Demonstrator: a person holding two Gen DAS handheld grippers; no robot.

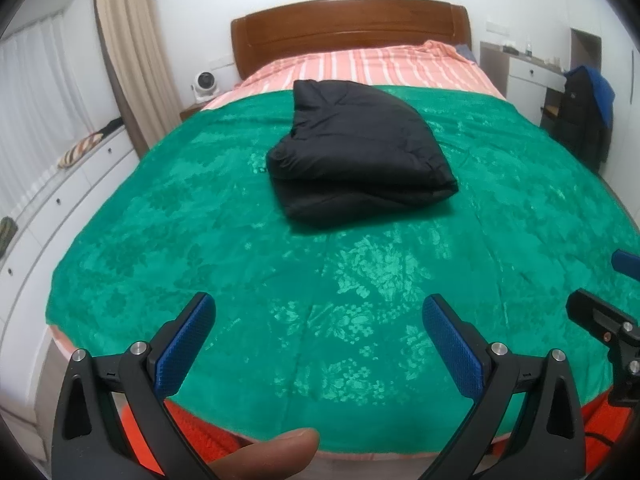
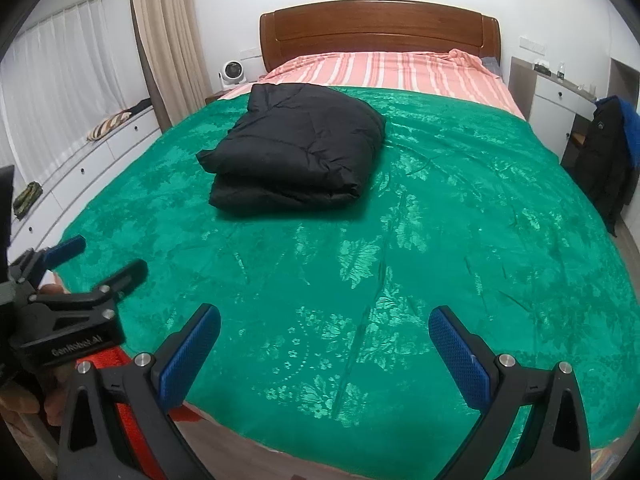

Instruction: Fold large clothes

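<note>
Jacket, black and folded into a thick bundle, lies mid-bed on the green blanket, well clear of every blanket edge, its long axis running toward the headboard. Left gripper and right gripper hover near the foot edge, well apart from it, both spread wide and holding nothing

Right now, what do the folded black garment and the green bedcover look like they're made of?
The black garment looks like a puffy quilted jacket, probably nylon or polyester: smooth matte shell, stitched padded sections. The green bedcover looks like plush or velvety fabric, with a floral pattern catching a shiny sheen.
</note>
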